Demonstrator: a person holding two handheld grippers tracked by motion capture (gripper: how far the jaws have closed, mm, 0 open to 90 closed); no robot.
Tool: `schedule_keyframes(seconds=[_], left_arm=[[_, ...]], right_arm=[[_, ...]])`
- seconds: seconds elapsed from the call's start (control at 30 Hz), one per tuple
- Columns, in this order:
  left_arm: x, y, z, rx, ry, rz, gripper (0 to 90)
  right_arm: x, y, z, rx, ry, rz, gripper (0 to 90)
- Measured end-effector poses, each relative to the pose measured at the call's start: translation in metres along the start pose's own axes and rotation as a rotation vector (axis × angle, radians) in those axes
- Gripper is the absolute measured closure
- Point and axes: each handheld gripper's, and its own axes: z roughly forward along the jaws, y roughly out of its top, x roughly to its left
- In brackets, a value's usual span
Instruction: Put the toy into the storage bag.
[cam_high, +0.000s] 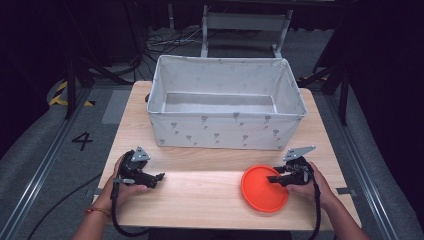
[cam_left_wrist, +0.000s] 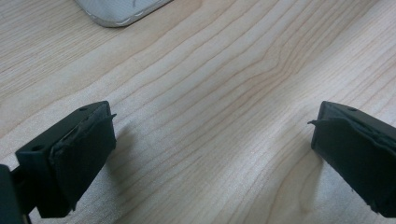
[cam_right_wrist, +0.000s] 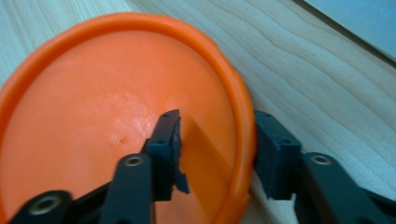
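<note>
left gripper (cam_high: 159, 176) – fingers spread apart over bare wooden surface (cam_left_wrist: 210, 93) | right gripper (cam_right_wrist: 217, 154) – round orange plastic disc (cam_right_wrist: 93, 116) rim straddled by fingers, not yet clamped

Dark room w/ grey floor (cam_high: 30, 145). Number 4 (cam_high: 82, 140) on floor, black cables (cam_high: 165, 42) at back, yellow-black tape (cam_high: 62, 94) at left, wood counter (cam_high: 200, 200) in middle.
</note>
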Motion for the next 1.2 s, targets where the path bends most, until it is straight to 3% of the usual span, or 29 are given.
schedule_keyframes(seconds=[0.13,0.27,0.5,0.67,0.87,1.2], left_arm=[[0.000,0.000,0.000,-0.001,0.001,0.002,0.2],[0.000,0.000,0.000,-0.001,0.002,0.002,0.2],[0.000,0.000,0.000,0.000,0.001,0.002,0.2],[0.000,0.000,0.000,-0.001,0.002,0.002,0.2],[0.000,0.000,0.000,0.001,0.001,0.003,0.2],[0.000,0.000,0.000,0.000,0.001,0.003,0.2]], right_arm=[[-0.004,0.000,-0.006,-0.027,0.038,0.020,68.9],[-0.004,0.001,-0.018,-0.069,0.073,0.005,76.2],[0.008,0.010,-0.039,-0.115,0.117,-0.067,82.0],[0.026,0.021,-0.053,-0.117,0.087,-0.165,82.4],[0.046,0.037,-0.064,-0.088,0.018,-0.266,82.4],[0.059,0.056,-0.084,-0.047,-0.039,-0.351,82.5]])
